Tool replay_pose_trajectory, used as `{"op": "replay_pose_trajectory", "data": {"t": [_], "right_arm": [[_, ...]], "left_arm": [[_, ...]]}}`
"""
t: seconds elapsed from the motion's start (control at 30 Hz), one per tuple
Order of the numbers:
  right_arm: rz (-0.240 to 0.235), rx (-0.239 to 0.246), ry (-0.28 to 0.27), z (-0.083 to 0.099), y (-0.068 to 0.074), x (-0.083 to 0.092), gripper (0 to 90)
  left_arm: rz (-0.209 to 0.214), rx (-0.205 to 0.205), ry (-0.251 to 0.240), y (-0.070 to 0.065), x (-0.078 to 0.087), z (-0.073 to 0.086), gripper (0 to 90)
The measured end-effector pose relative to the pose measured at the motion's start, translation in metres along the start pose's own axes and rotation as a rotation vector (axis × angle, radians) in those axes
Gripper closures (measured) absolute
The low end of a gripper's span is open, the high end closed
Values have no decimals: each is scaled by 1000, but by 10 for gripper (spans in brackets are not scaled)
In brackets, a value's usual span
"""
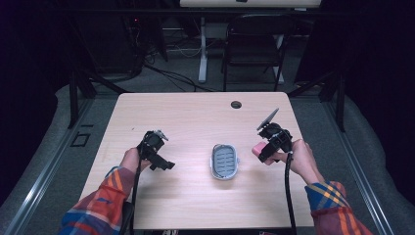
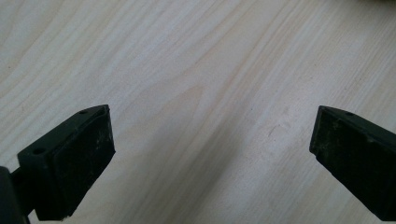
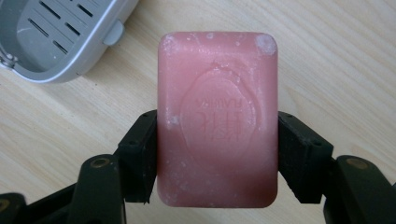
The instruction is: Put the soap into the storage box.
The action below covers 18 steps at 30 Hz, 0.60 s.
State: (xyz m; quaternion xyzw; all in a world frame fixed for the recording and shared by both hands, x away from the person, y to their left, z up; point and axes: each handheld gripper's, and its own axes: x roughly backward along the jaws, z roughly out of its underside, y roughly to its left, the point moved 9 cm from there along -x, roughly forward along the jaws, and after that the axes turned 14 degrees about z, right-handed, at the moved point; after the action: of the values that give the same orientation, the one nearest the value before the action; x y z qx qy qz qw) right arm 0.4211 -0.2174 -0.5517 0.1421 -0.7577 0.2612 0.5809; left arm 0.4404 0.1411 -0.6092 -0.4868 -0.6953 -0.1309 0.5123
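While the pink soap bar [image 1: 258,148] sits clamped in the right tongs [image 1: 262,151], the step in hand reads as carrying it toward the grey soap dish [image 1: 224,162].

High view: dish at mid-tabletop [image 1: 195,117], slotted floor up, nothing in it. Soap just right of the dish, apart from it, and seemingly held clear of the wood. Left tongs [image 1: 164,164] hover to the left of the dish, well apart from it.

Left gripper view: left tongs [image 2: 210,154] spread wide over bare wood, nothing between the jaws.

Right gripper view: right tongs [image 3: 217,158] pressed on the two long sides of the soap [image 3: 217,121], stamped face toward the camera, far end jutting past the jaws. Dish corner [image 3: 65,37] at the far left, not touching the soap.

Next move, as judged: shift the bar left over the dish, line it up with the oval well, lower it, then release. A slippery bar could twist in the grip.
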Motion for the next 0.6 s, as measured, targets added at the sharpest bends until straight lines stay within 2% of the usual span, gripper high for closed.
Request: {"op": "replay_pose_trajectory", "data": {"t": [0.23, 0.47, 0.5, 0.6], "right_arm": [[3, 6, -11, -9, 4, 5, 372], [12, 31, -12, -18, 6, 11, 372], [11, 21, -18, -20, 7, 11, 372], [17, 43, -13, -23, 8, 15, 372]], "left_arm": [[-3, 1, -6, 0, 1, 0, 0], [-2, 1, -7, 0, 1, 0, 0], [-3, 1, -7, 1, 1, 0, 0], [-1, 2, -8, 0, 1, 0, 0]]}}
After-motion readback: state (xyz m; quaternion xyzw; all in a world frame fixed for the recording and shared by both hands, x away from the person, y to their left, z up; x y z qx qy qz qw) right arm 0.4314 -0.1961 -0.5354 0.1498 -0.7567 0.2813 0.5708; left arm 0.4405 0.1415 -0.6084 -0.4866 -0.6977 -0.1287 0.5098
